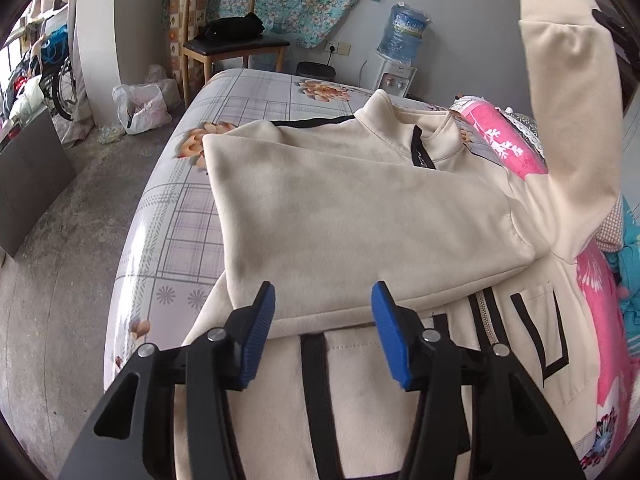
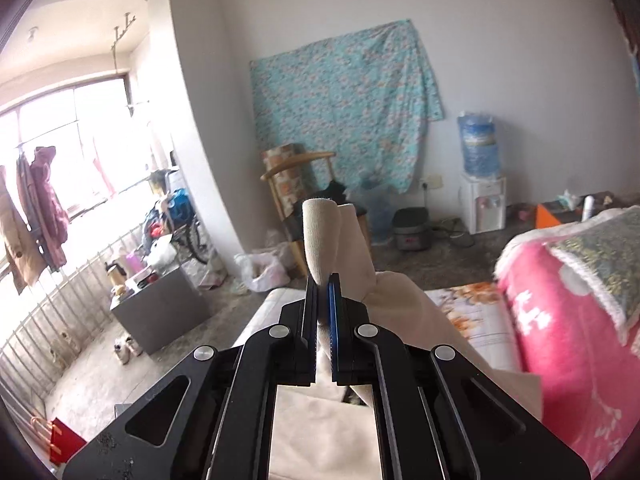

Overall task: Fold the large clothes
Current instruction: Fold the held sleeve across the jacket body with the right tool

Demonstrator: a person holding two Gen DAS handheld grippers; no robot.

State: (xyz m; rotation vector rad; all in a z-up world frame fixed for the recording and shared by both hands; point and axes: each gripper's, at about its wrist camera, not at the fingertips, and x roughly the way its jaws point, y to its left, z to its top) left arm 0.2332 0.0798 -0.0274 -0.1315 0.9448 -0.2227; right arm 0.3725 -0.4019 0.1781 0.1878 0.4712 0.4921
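A cream jacket [image 1: 360,208] lies spread across the bed [image 1: 188,208], straight ahead of and below the left gripper [image 1: 323,334], collar at the far end and hem nearest the tool, so its long axis runs directly away from that gripper. 1 sleeve is already laid flat across the chest, its cuff edge just beyond the blue fingertips [image 1: 264,320]. The other sleeve [image 1: 568,120] rises steeply up and to the right of the left gripper, lifted clear of a pink quilt [image 1: 516,148] that sits beside the jacket's right shoulder.

That raised sleeve is in the right gripper [image 2: 323,280], whose jaws are pinched tight on its ribbed cuff [image 2: 320,236]; the cuff pokes up past the tips and the rest of the cloth trails down beneath the tool. The left gripper stands about half-open above the jacket with nothing between its pads, apparently not touching the fabric.

By the look of it, the next fold belongs to the right hand: the sleeve must travel leftward across the jacket's long axis to land on the chest beside the 1st.
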